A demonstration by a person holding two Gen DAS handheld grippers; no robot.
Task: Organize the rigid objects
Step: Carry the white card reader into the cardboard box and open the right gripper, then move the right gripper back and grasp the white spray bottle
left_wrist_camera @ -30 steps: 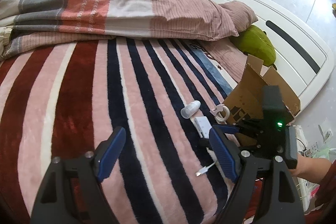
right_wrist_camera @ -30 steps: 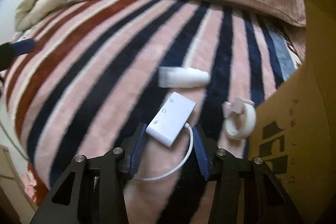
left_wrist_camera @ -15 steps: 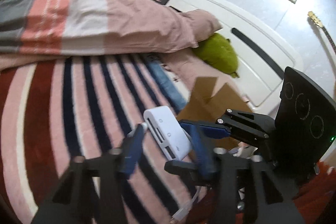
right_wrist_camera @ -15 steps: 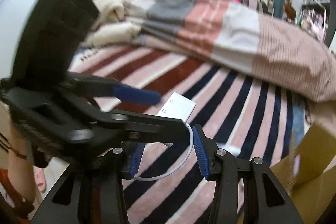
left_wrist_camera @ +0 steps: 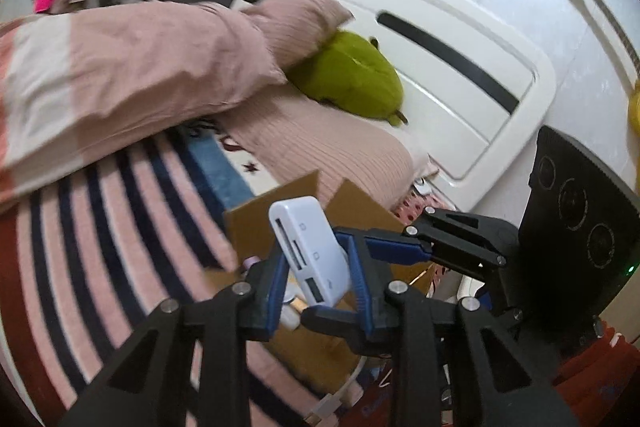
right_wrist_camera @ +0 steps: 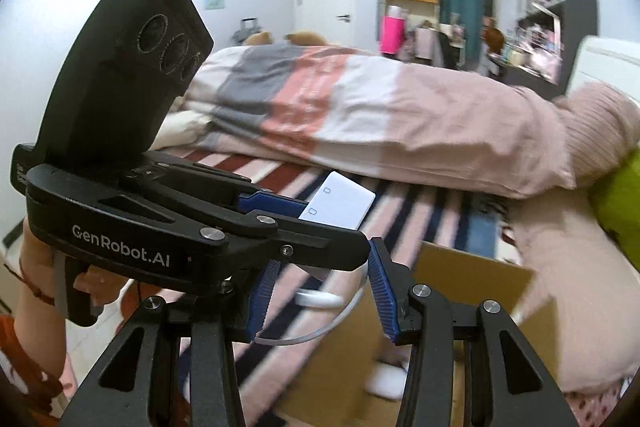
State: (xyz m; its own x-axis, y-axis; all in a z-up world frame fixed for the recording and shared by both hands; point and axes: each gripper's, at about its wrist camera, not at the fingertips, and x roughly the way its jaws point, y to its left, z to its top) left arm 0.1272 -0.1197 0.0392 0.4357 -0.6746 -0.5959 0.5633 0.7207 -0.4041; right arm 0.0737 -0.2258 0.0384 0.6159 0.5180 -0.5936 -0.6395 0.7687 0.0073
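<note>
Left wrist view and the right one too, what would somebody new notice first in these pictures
First, the white card-reader adapter, lifted off the bed and pinched between the blue pads of the left gripper, above the open cardboard box. The right gripper is at the adapter's cable end; whether it grips is unclear. Behind them, a green plush toy lies by the white headboard.

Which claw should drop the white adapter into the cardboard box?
Left, probably. The left claw pinches the white adapter, with the cardboard box just beyond it; whether the right claw grips it too is unclear.
</note>
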